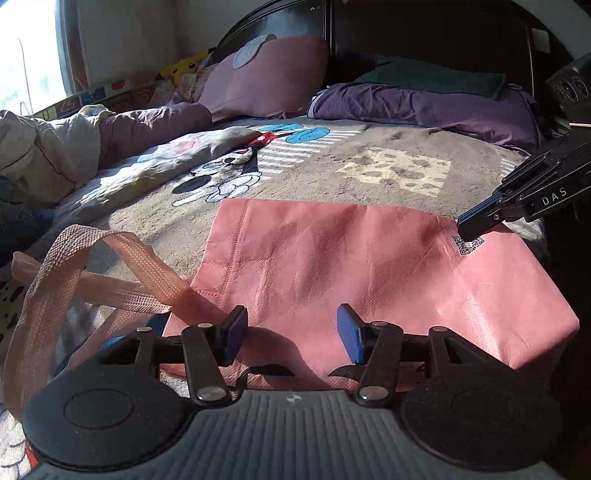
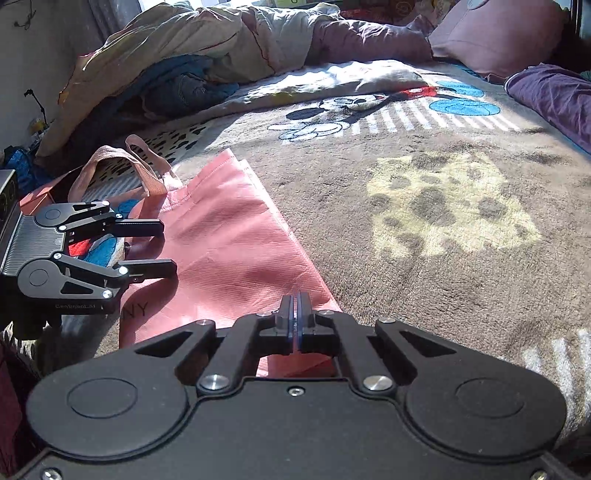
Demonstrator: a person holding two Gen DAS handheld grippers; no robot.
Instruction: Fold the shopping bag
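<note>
Left gripper (image 1: 291,332): jaws partly spread with the blue pads well apart, nothing clamped; the pink cloth lies below and between the fingers, and whether the tips touch it cannot be told.
Right gripper (image 2: 295,314): pads pressed together. From its own camera no cloth shows between them, and the tips sit over the bag's right edge. The left camera shows its closed tip (image 1: 476,227) at the bag's far right corner, right by a small printed code square (image 1: 469,245); whether it pinches the fabric there cannot be told.
Shopping bag (image 1: 369,266): pink, woven texture, lying flat on the bed blanket (image 2: 443,206), a grey-brown one with cartoon mouse and cheese prints.
Handles (image 1: 122,266): two pale pink straps looping up loose at the bag's left end, beside the left gripper.
Left tool pose: angled downward over the near edge of the bag, by its handle end.
Right tool pose: tilted down toward the opposite end, coming in from the right.
Only from the left camera: dark headboard (image 1: 424,33), pink pillow (image 1: 269,77), purple pillow (image 1: 424,107), yellow plush toy (image 1: 183,68).
Only from the right camera: the left gripper (image 2: 168,247) seen side-on with both fingers stretched over the bag, letters "NY" (image 2: 136,312) printed on the bag, and a heap of quilt and clothes (image 2: 192,62).
</note>
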